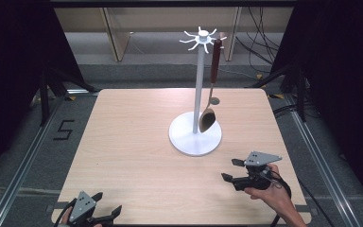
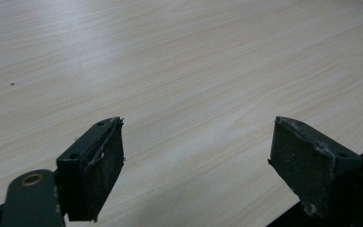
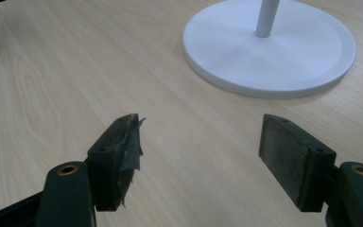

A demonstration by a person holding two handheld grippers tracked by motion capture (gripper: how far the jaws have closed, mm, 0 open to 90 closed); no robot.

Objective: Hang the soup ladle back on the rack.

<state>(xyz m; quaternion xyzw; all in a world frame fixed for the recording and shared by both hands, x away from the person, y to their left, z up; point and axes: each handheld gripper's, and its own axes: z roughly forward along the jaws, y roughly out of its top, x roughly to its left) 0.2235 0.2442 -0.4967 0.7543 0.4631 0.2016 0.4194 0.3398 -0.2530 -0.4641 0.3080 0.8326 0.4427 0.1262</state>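
- Your right hand-held gripper (image 1: pixel 232 170) sat open and empty near the stand's white base (image 1: pixel 194 141); the left hand-held gripper (image 1: pixel 108 206) was open too
- The wooden spoon (image 1: pixel 208 117) hung from the stand's top hook (image 1: pixel 217 42); you needed to lift it straight up to clear it

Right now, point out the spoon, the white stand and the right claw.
spoon (image 1: pixel 207 118): high view, on its bowl, hanging low beside the pole.
white stand (image 3: pixel 236 52): right gripper view, on a bare part of its round base.
right claw (image 1: pixel 233 170): high view, midway between its open fingertips.
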